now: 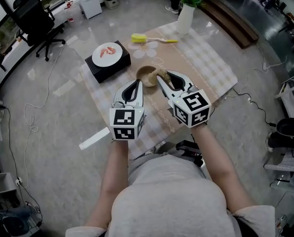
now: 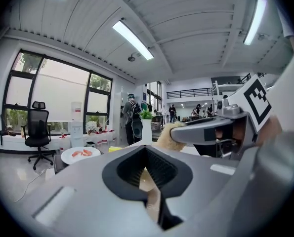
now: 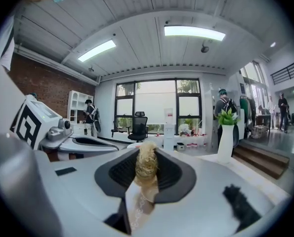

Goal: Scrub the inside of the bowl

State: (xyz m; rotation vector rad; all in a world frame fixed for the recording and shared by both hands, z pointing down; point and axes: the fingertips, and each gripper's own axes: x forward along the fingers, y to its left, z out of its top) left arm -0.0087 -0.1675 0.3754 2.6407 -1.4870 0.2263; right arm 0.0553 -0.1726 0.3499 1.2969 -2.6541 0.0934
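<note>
- my right gripper point(image 1: 162, 78) is clenched on the scrubbing pad point(image 3: 147, 164), a tuft of pale straw-like fibre that sticks up between the jaws in the right gripper view.
- my left gripper point(image 1: 135, 84) has its jaws drawn together with nothing between them; the left gripper view shows only a thin slit with beige behind it.
- the bowl point(image 1: 145, 75), small and tan, sits on the checked cloth point(image 1: 211, 68) just ahead of both grippers. the pad hangs at its right rim, and i can't tell whether it is touching the inside yet.
- i judge the step in hand to be bringing the pad into the bowl, with the scrubbing itself about to start or only just under way.
- the next move calls for tipping my right gripper down so the fibres press on the inner wall, then working them round in circles.
- the bowl looks light and loose on the cloth, so my left gripper should part its jaws and steady the near rim.
- the yellow brush point(image 1: 147, 38), the plate point(image 1: 107, 54) and the vase point(image 1: 185, 18) stand well apart and out of my way.
</note>
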